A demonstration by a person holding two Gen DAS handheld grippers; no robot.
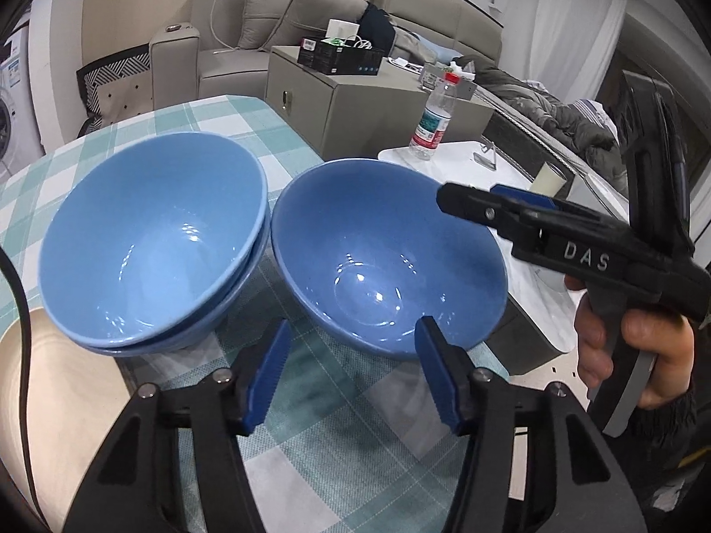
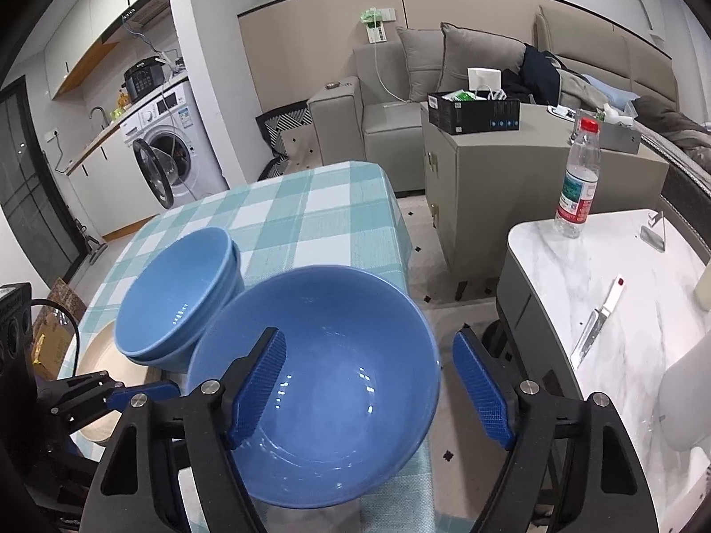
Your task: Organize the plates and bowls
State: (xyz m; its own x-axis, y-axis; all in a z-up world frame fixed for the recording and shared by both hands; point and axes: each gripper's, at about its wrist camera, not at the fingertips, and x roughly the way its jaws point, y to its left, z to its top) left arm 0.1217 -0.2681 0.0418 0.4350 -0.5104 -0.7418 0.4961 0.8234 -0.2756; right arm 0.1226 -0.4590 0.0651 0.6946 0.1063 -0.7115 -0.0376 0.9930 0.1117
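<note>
While both grippers close in on lone bowl [image 2: 320, 382], neither fingers grasping yet: right fingers [image 2: 257, 393] straddle its right rim, left fingers [image 1: 266, 373] straddle near rim. Stack [image 1: 151, 240] left of left fingers. Next: clamp, lift, nest onto stack.

Single blue bowl [image 1: 386, 257] upright beside stacked blue bowls [image 1: 155, 244]

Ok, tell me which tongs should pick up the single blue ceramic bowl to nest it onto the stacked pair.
Right, probably. The right tongs already straddle the single blue ceramic bowl's right rim, one pad inside, one outside. The left tongs are open at its near rim, beside the stacked blue bowls.
</note>
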